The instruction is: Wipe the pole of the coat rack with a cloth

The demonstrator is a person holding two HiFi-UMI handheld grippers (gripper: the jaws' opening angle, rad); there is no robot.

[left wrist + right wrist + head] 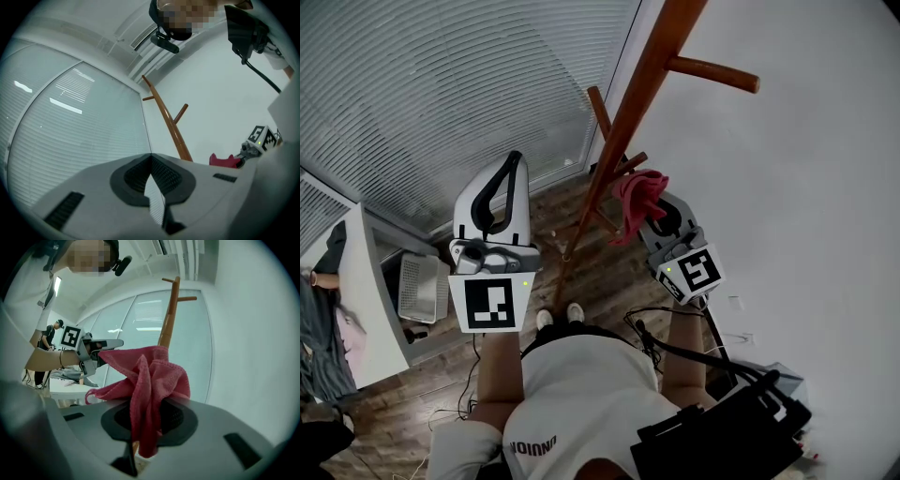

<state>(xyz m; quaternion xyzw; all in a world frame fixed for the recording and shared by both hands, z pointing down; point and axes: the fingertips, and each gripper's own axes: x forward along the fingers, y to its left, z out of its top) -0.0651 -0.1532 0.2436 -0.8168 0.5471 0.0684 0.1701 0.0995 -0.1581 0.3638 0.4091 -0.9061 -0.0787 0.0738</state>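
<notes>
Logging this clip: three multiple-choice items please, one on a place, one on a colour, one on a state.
1. Seen from the head view, against the pole, the cloth is: A) at its left B) at its right C) draped over its top
2. The cloth is: A) blue B) white C) red
3. The left gripper is: A) wide open B) shut, empty C) shut on the cloth
Key: 1 B, it sits at the pole's right side; 2 C, red in every view; 3 B, its jaws meet with nothing between.

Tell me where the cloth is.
Head view, right of centre: the cloth is clamped in the right gripper, just right of the pole.
</notes>
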